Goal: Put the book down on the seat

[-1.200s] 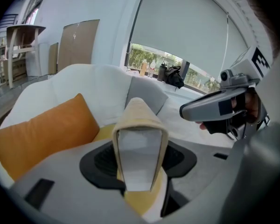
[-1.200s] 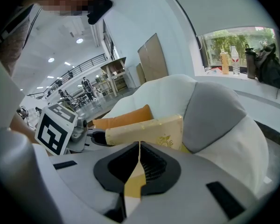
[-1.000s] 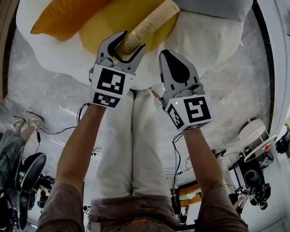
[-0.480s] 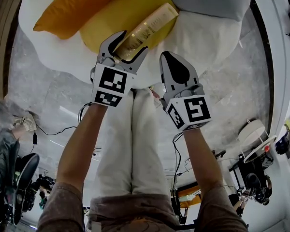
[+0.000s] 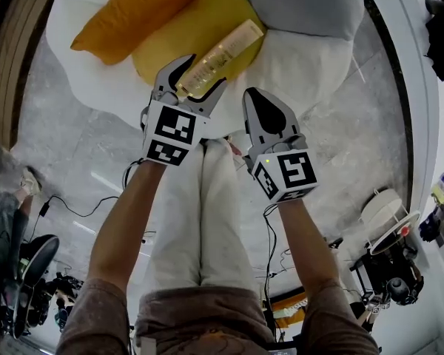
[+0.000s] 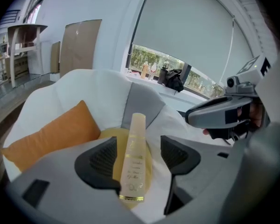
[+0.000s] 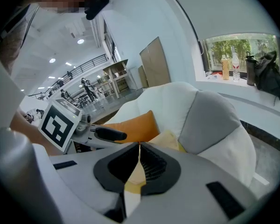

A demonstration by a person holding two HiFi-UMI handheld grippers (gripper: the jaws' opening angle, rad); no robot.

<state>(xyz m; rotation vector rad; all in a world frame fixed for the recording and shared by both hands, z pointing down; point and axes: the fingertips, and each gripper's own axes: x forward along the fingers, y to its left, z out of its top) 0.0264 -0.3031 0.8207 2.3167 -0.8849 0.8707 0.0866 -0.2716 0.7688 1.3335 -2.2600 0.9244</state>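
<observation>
Releasing slim cream book with gold lettering (image 5: 226, 46): left hand-held gripper (image 5: 194, 80), pinching it a second ago, now spread wide, pads clear. Book lies between jaws on yellow cushion (image 5: 170, 39) of white padded seat (image 5: 303, 58). Right hand-held gripper (image 5: 265, 109) pressed together, empty, alongside. Placement looks done.

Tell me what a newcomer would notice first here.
A cream book lies on the yellow cushion of the white seat. It sits between the wide-open jaws of the left gripper, whose pads stand clear of it. An orange cushion lies to the left, and the right gripper is shut and empty.
</observation>
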